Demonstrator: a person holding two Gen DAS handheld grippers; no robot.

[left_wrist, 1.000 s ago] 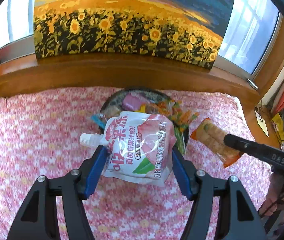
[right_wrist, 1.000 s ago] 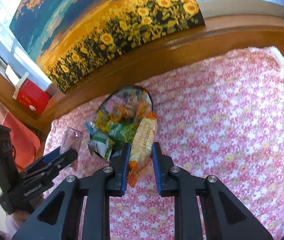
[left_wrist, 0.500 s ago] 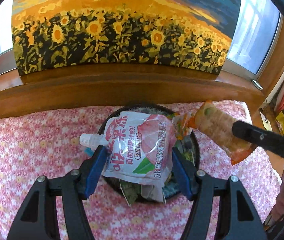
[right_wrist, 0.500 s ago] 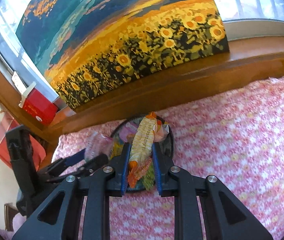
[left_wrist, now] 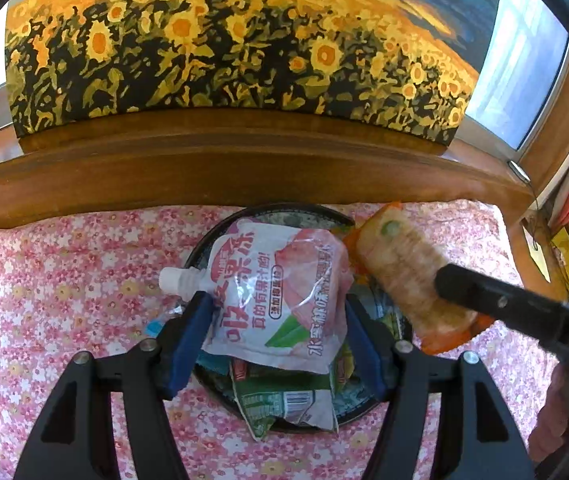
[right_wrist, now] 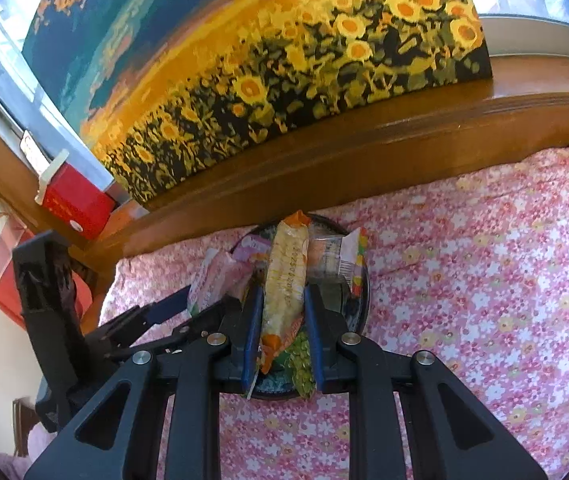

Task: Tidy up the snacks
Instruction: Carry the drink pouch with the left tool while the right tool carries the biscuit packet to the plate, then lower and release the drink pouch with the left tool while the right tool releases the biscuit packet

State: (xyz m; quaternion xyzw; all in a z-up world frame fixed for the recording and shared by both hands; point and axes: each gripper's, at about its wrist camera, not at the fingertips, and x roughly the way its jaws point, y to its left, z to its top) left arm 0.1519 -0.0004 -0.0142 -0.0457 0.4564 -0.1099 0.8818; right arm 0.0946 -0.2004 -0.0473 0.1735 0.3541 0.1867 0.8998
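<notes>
My left gripper (left_wrist: 278,312) is shut on a white and pink jelly pouch (left_wrist: 280,296) with a white spout, held above a round black tray (left_wrist: 324,216) full of snack packets. My right gripper (right_wrist: 284,304) is shut on a long yellow and orange snack bar (right_wrist: 286,276), also over the black tray (right_wrist: 364,292). In the left wrist view the snack bar (left_wrist: 408,280) hangs at the tray's right side, clamped by the right gripper's black fingers (left_wrist: 484,300). The right wrist view shows the pouch (right_wrist: 212,280) to the left of the bar.
The tray sits on a pink flowered cloth (left_wrist: 64,280) against a wooden ledge (left_wrist: 204,160). A sunflower painting (left_wrist: 224,48) leans on the ledge. A red box (right_wrist: 76,204) stands at the ledge's left end. Green and other packets (left_wrist: 284,400) fill the tray.
Both grippers have moved forward towards the ledge with their snacks, and both now hang over the tray. The grips look the same.
</notes>
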